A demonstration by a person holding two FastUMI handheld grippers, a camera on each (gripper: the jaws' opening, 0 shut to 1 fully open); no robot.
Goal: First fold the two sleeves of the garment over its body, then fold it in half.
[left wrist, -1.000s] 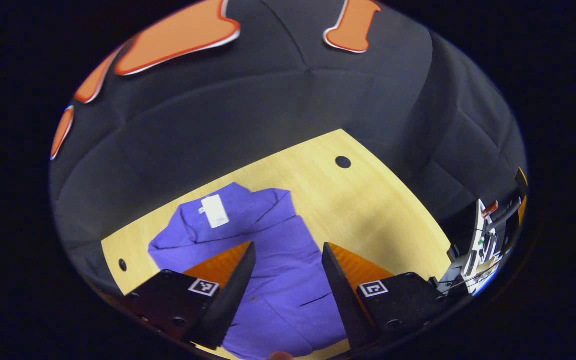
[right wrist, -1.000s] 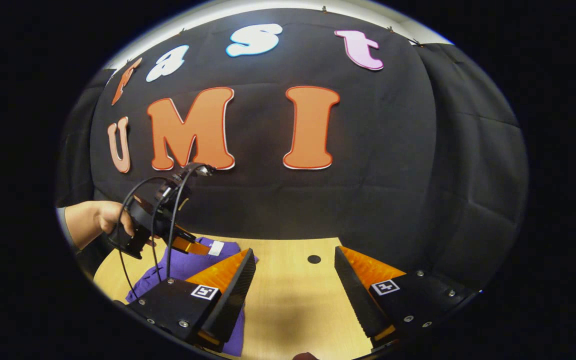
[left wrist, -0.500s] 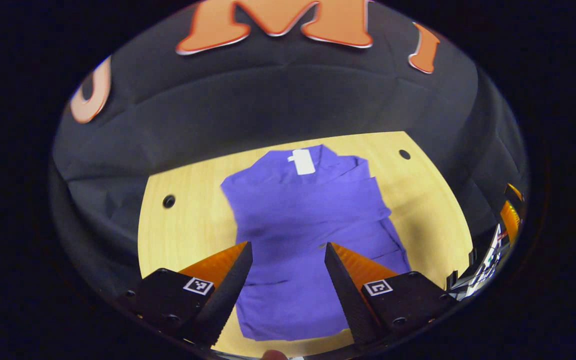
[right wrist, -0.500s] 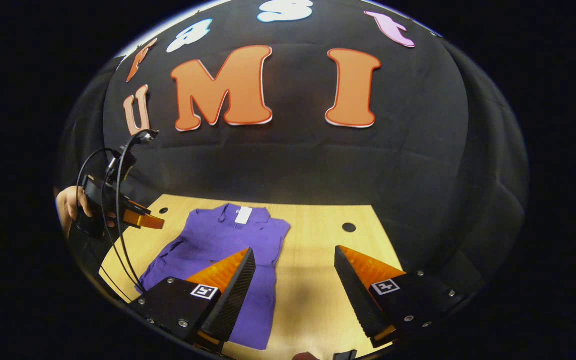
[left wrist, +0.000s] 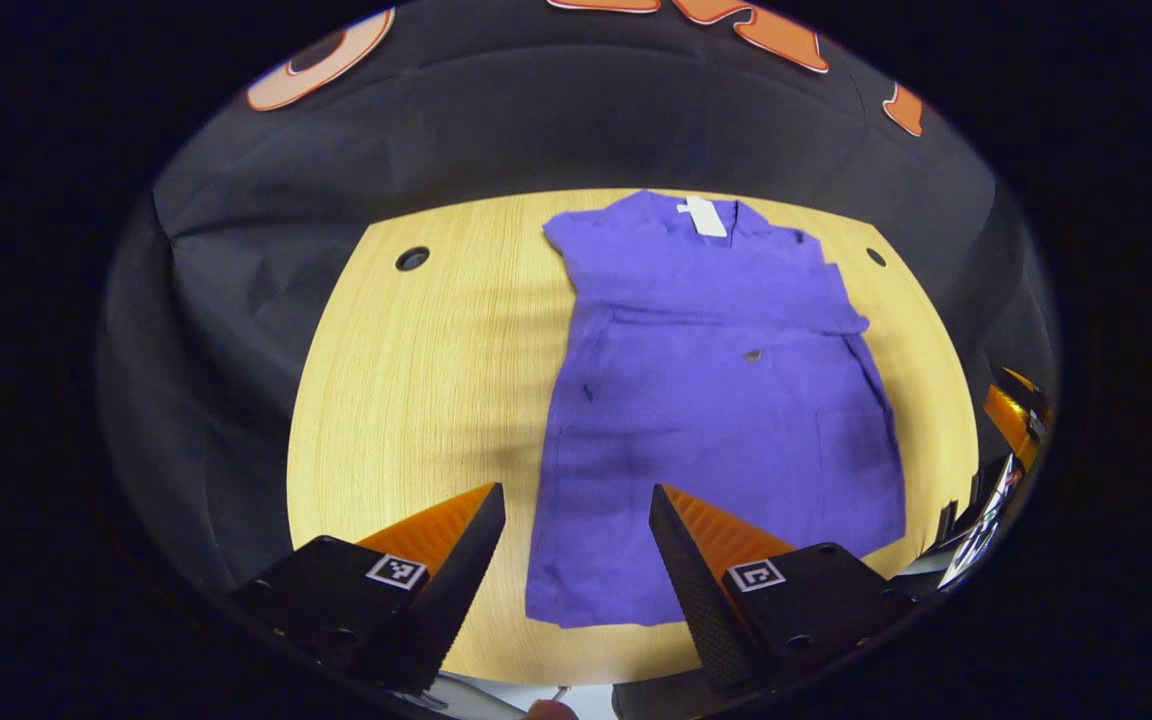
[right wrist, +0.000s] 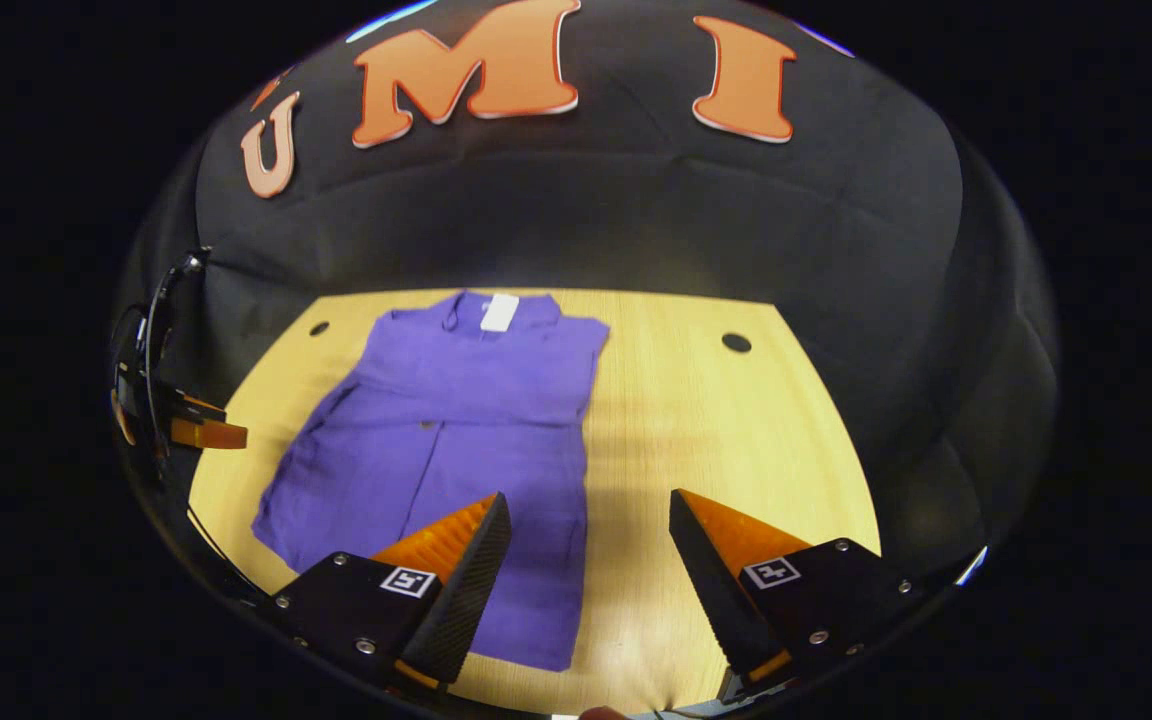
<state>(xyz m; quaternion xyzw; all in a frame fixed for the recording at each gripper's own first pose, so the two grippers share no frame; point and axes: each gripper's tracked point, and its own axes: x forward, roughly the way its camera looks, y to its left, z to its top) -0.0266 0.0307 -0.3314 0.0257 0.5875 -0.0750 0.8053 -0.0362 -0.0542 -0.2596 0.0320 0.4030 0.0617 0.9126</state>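
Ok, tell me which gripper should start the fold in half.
Left, probably: the garment's near hem lies between the left gripper's open fingers, while the right gripper's gap hangs mostly over bare table.

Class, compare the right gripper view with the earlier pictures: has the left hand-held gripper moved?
Yes. The left hand-held gripper was above the purple cloth garment a second ago; now it sits lower and further left, off the garment, over the left edge of the light wooden table.

Both views are sharp in the middle, with strong fisheye bending toward the edges. Light falls from above, so the table point(left wrist: 416, 380) is bright and evenly lit. A soft shadow lies on it at lower centre of the right gripper view. The wall is dim.
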